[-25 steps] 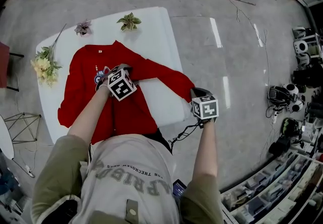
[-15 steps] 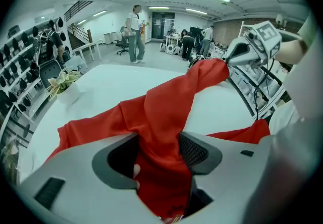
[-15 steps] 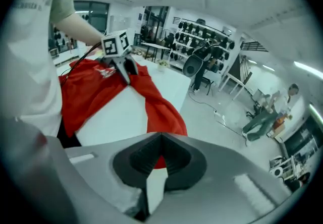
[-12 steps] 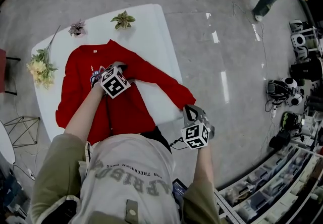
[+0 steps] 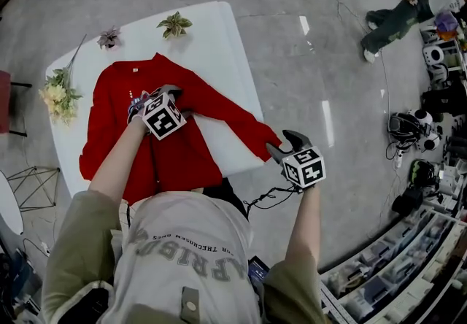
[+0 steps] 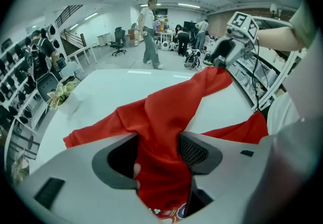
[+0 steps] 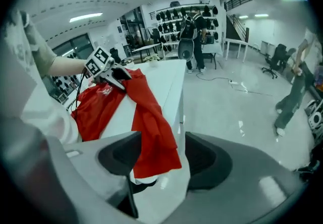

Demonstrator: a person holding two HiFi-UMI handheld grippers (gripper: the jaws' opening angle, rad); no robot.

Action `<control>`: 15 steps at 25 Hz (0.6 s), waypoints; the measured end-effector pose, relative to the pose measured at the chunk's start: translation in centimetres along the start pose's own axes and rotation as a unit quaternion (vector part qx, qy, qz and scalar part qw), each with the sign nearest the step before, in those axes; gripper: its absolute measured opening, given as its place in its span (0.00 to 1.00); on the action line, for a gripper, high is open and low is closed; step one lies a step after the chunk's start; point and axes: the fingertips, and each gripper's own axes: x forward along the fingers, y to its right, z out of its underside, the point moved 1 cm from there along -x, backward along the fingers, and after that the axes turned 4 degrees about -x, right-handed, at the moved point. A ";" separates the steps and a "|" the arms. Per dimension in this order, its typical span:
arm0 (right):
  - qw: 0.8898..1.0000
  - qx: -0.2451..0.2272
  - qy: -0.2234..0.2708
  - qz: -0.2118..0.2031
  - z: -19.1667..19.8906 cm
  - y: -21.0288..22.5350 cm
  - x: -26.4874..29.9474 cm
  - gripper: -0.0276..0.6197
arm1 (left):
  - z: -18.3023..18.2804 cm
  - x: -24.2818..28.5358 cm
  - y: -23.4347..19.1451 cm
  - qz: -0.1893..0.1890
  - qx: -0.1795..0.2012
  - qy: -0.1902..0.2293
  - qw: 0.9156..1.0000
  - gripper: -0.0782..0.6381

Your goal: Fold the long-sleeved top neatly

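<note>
Right gripper view shows the jaws of the right gripper (image 7: 159, 153) just opened and apart, the cuff of the red long-sleeved fabric top (image 5: 171, 158) let go at the edge of the white table (image 5: 211, 38) while its chest is clamped by the left gripper (image 6: 159, 150), so a fresh sleeve grasp is judged likely.

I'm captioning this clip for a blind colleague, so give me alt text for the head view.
From above, a person works on a red long-sleeved top spread on a white table: the left gripper grips fabric at the chest, while the right gripper, jaws just opened around the sleeve cuff, hovers at the table's edge. Flowers lie at the far side.
</note>
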 end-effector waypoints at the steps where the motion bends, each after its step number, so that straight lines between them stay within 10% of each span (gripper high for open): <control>1: 1.000 0.012 -0.009 -0.015 -0.3 0.4 0.8 0.44 | -0.1 -0.3 0.1 0.000 0.006 0.003 1.000 0.47; 7: 0.986 0.085 -0.100 -0.100 1.4 1.0 4.0 0.42 | 0.2 -1.1 0.8 0.017 0.017 0.001 1.000 0.48; 9: 0.989 0.066 -0.104 -0.088 1.2 1.0 3.8 0.25 | 0.3 -1.1 1.2 0.026 0.021 -0.006 0.999 0.48; 13: 0.991 -0.091 -0.079 0.061 -1.6 2.5 1.1 0.16 | 0.8 -0.4 1.2 0.035 0.025 -0.019 0.999 0.50; 15: 0.959 -0.214 -0.058 0.175 -3.1 2.8 -1.0 0.16 | 1.0 0.1 1.1 0.042 0.019 -0.021 0.999 0.53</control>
